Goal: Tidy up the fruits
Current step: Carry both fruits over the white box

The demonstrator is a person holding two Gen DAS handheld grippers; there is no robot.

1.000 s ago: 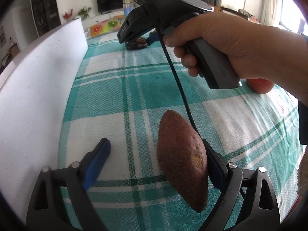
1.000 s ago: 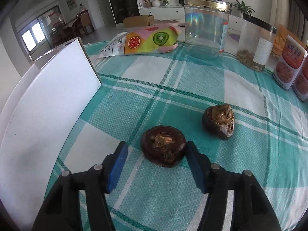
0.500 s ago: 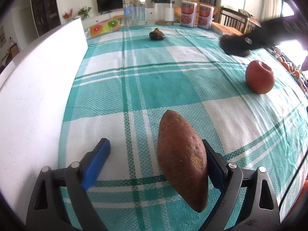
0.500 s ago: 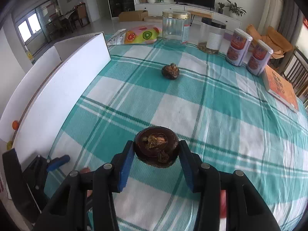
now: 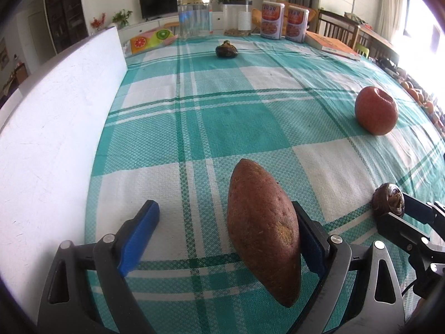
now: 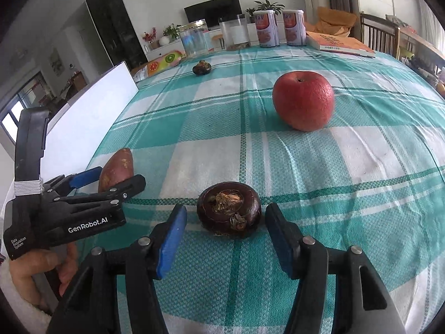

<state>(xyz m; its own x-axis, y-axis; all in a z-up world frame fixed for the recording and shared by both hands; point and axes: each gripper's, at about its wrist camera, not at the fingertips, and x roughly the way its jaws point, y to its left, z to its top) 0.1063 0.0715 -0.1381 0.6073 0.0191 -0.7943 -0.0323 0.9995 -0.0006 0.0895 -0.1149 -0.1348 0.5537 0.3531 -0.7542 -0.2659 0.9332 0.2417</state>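
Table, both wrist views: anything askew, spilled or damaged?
Nothing spilled or broken. One oddity for a fruit task: the sweet potato between the open left gripper's jaws, leaning on one pad only. The water chestnut sits free on the cloth between the right gripper's just-opened jaws.

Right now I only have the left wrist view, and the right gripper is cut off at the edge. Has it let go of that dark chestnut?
Observer: Yes. In the right wrist view the right gripper has just been opening its jaws. The water chestnut lies on the tablecloth between the pads, with a gap on each side.
Operator: Which way up is it lying?
Observer: Flat, with its dried sprout end facing up.
Operator: What is ahead of that gripper?
Observer: The apple stands beyond the chestnut, slightly to the right. It is well apart from the chestnut, with only bare cloth between them.
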